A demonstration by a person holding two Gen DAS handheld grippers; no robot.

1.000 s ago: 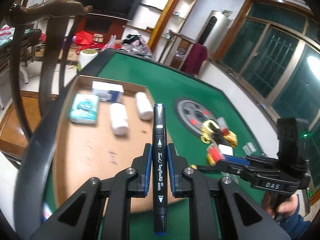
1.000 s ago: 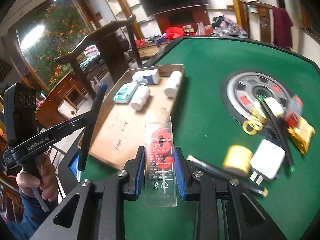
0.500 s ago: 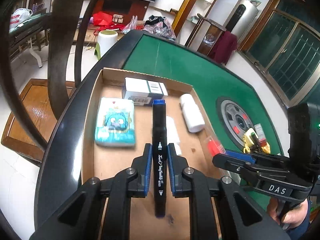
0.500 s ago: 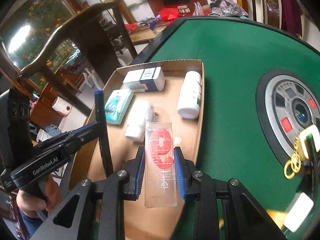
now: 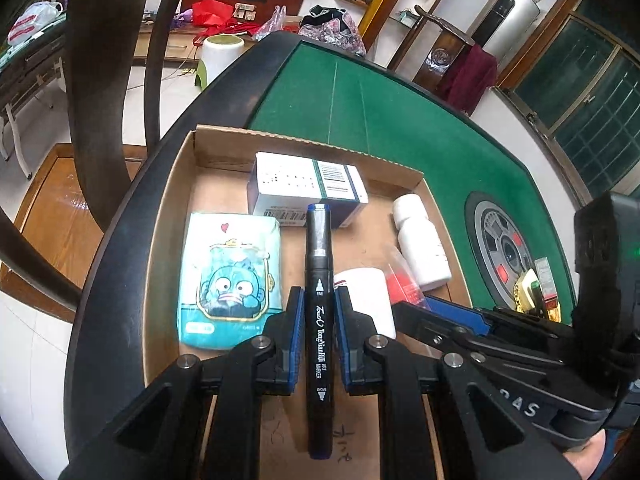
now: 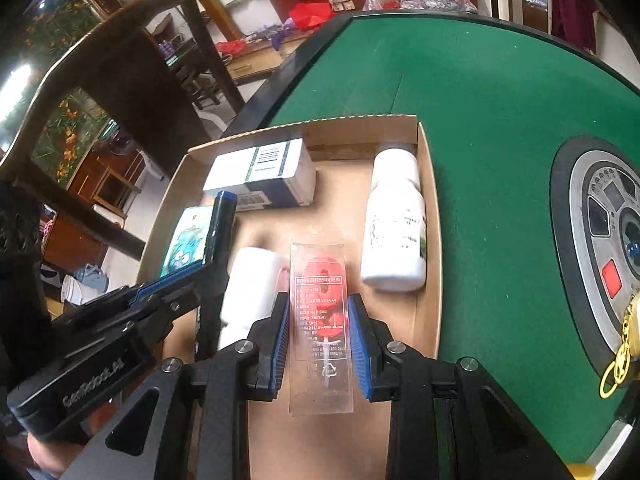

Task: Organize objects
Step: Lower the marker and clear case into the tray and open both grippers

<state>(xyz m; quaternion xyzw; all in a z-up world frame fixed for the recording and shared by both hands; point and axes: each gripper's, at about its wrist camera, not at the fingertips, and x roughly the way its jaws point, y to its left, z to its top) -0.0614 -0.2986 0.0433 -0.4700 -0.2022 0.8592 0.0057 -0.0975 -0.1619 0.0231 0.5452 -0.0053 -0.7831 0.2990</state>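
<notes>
Four items already lie in the cardboard tray (image 5: 172, 200); the left gripper (image 5: 318, 312), jaws clamped on a marker (image 5: 319, 304), and the right gripper (image 6: 320, 336), clamped on a clear packet (image 6: 320, 320), hover above it, unreleased; clutter (image 5: 532, 288) remains on the tabletop (image 5: 400, 120)

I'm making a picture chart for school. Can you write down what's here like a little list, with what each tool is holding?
left tool: shut on black art marker
right tool: shut on clear packet with red lollipop
below both: shallow brown cardboard tray on green felt table
in tray: white and blue box, teal cartoon tissue pack, two white plastic bottles lying down
</notes>
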